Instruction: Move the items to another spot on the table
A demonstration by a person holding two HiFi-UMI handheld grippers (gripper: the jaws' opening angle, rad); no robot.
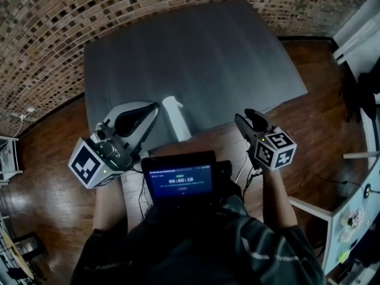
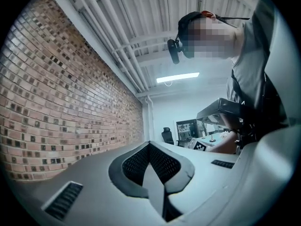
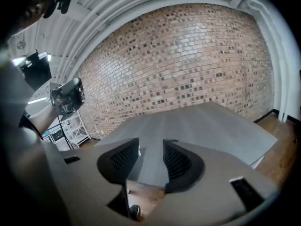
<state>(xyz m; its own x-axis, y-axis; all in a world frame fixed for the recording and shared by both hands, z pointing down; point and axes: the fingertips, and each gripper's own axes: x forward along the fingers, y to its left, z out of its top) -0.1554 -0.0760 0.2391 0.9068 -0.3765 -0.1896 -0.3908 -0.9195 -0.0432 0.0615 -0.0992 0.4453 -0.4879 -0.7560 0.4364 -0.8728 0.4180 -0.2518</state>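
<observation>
**Head view.** The grey table (image 1: 196,52) lies ahead. A white cylindrical item (image 1: 174,116) rests at its near edge, just beside the tip of the left gripper (image 1: 148,113). The right gripper (image 1: 252,120) hangs off the near edge, apart from the item. A lit screen (image 1: 181,180) sits at the person's chest.

**Left gripper view.** The pads meet, clenched on nothing. They point toward the brick wall (image 2: 56,102), not at the table.

**Right gripper view.** The jaws stand apart and empty, framing the tabletop between them, probably lined up for an approach. The item looks not yet picked up.
</observation>
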